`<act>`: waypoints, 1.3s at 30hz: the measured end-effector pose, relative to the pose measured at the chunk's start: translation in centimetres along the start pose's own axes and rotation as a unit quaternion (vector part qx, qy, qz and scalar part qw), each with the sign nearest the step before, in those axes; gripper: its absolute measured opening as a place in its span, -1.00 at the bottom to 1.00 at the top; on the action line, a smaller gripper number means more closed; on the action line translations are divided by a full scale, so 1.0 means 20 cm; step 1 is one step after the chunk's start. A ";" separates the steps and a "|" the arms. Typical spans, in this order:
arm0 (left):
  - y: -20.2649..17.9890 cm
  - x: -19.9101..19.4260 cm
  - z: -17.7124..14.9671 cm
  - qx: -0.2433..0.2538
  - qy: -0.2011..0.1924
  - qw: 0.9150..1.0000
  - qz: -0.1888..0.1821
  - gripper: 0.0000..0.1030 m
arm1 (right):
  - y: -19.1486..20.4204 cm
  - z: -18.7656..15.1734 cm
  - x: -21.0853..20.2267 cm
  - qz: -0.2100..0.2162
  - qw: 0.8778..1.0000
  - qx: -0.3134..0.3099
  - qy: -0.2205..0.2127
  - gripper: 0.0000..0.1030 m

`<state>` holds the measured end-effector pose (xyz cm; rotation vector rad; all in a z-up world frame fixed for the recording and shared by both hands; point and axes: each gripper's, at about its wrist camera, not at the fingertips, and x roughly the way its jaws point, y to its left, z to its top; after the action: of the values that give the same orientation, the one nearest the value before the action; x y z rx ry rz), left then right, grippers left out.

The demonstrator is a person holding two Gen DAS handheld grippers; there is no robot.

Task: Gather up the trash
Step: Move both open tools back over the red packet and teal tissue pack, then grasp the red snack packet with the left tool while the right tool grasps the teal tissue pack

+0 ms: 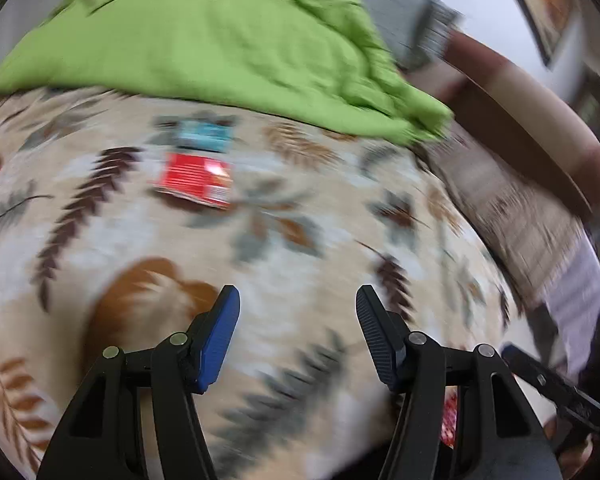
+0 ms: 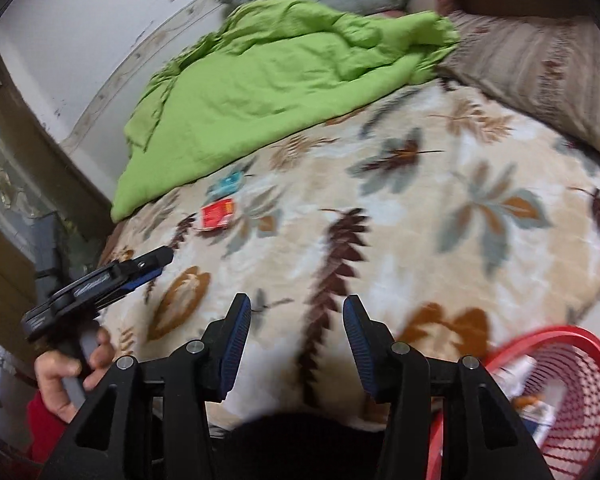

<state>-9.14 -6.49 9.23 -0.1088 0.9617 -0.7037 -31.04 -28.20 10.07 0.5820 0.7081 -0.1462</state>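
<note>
Your leaf-print blanket (image 2: 420,240) covers the bed, with the green quilt (image 2: 260,80) beyond your grippers and the red basket (image 2: 572,344) beside the right gripper (image 2: 296,340). The red wrapper (image 1: 194,180) lies ahead and left of your left gripper (image 1: 298,336), long axis crosswise, the blue wrapper (image 1: 204,136) just past it. Your left is nearer. Both jaws stand half open, empty

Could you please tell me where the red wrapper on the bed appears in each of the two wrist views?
Left wrist view: the red wrapper lies left of centre in the upper half, on the leaf-patterned bedspread, just below a blue wrapper.
Right wrist view: the red wrapper lies left of centre, small, below the blue wrapper.
Shared landmark: the green blanket just beyond both wrappers.
</note>
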 end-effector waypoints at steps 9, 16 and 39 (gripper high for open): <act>0.52 0.30 0.24 -0.193 0.026 0.980 -0.043 0.13 | 0.09 0.07 0.20 0.013 1.000 -0.015 0.015 0.01; 0.56 0.59 0.30 -0.254 0.029 0.965 -0.054 -0.28 | 0.02 0.09 0.27 0.012 1.000 -0.004 0.018 0.01; 0.66 0.00 0.30 -0.156 -0.140 0.965 0.159 -0.94 | 0.60 0.72 1.22 0.065 0.987 -0.129 0.068 0.11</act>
<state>2.15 2.47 7.59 -0.3168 0.7865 -0.2281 -0.51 -24.58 8.50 0.3898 0.8050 0.1071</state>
